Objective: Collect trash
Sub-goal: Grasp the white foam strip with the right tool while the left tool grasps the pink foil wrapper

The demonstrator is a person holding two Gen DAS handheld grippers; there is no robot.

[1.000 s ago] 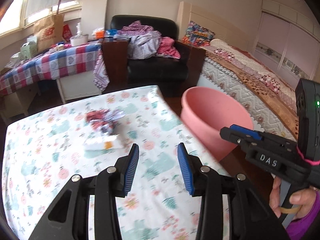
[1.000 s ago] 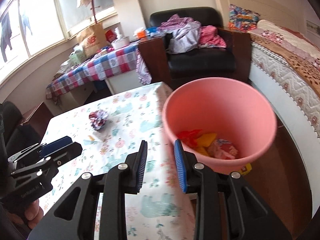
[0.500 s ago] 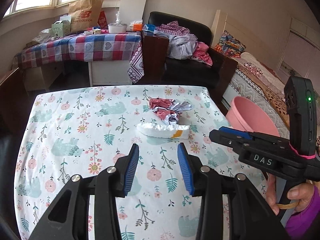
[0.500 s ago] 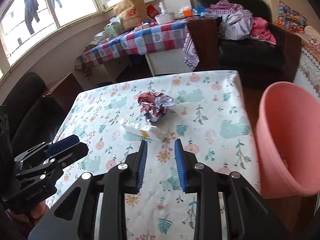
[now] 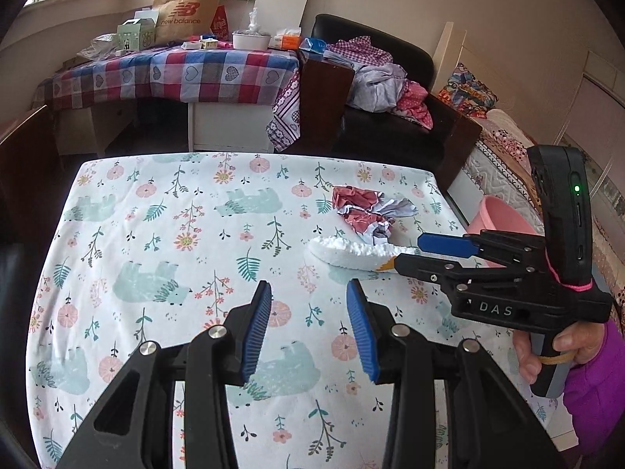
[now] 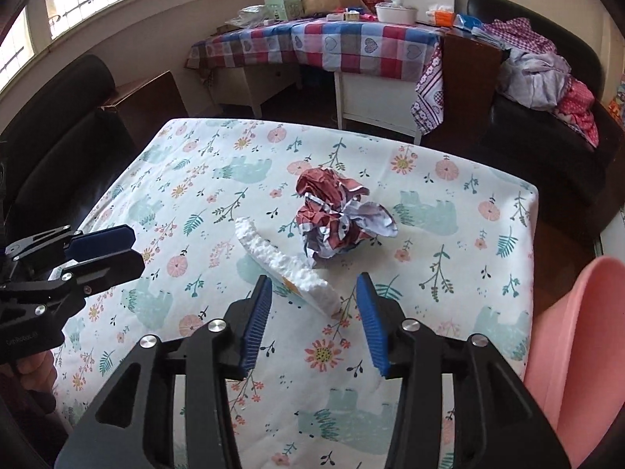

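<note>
A white foam strip (image 6: 287,265) lies on the floral tablecloth (image 6: 203,195), with a crumpled red and white paper ball (image 6: 336,215) just beyond it. My right gripper (image 6: 314,322) is open and empty, its jaws standing on either side of the strip's near end. My left gripper (image 5: 308,330) is open and empty over the cloth, left of the trash. In the left wrist view the strip (image 5: 347,252) and the paper ball (image 5: 369,211) lie ahead to the right, partly behind the right gripper (image 5: 437,252). The pink bin (image 6: 574,351) stands off the table's right edge.
A black armchair (image 5: 390,125) piled with clothes stands beyond the table. A side table with a checked cloth (image 5: 175,74) holds a paper bag and boxes. A dark sofa (image 6: 58,133) is on the left. A bed (image 5: 519,148) lies on the right.
Both grippers swung left from the pink bin to the table. The right gripper opened wider and came down around the foam strip's near end.
</note>
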